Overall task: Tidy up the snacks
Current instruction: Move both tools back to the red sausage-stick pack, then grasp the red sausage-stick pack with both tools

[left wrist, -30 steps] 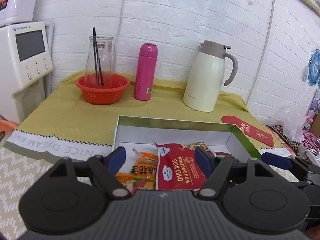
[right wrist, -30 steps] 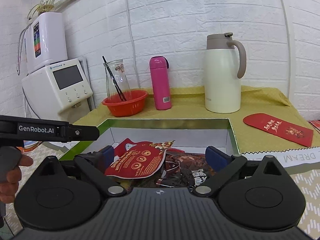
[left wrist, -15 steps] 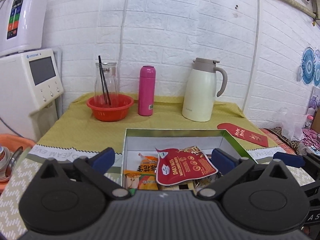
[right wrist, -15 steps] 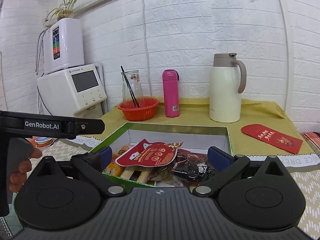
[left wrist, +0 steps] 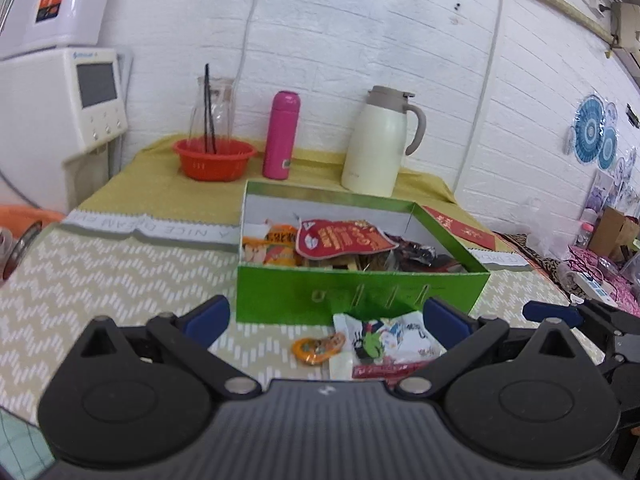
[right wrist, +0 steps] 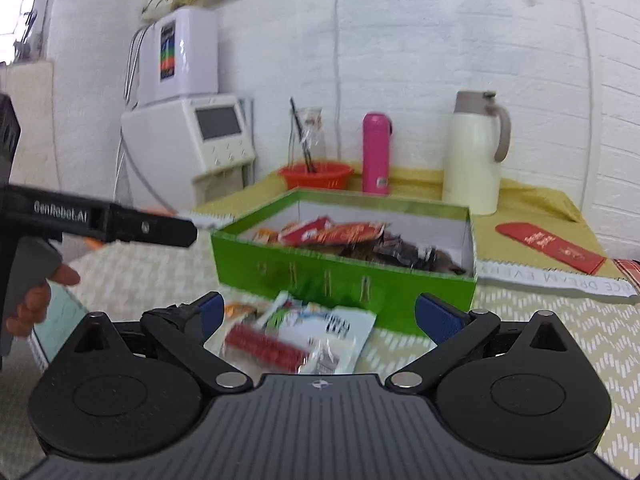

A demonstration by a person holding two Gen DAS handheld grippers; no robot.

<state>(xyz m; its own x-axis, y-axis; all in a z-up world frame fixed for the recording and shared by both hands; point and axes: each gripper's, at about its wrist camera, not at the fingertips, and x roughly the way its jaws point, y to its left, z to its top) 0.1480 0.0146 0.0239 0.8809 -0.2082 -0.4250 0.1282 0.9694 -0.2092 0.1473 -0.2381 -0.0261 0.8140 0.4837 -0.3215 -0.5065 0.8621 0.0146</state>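
Observation:
A green box (left wrist: 360,292) holds several snack packets, with a red nut packet (left wrist: 344,238) on top; it also shows in the right wrist view (right wrist: 344,280). Loose packets lie on the table in front of it: a white packet (left wrist: 390,338), a small orange one (left wrist: 316,348), and a white-and-red pile (right wrist: 296,336). My left gripper (left wrist: 326,316) is open and empty, held above the loose packets. My right gripper (right wrist: 318,312) is open and empty, also above them. The left gripper's body (right wrist: 100,220) shows in the right wrist view.
At the back stand a red basket (left wrist: 214,158) with a glass jar, a pink bottle (left wrist: 282,136) and a cream thermos jug (left wrist: 378,142). A red envelope (right wrist: 552,246) lies right of the box. A white appliance (left wrist: 52,120) stands at the left.
Both grippers have pulled back from over the box toward the table's front. The box's green front wall and the loose packets before it have come into view. The left jaws opened wider.

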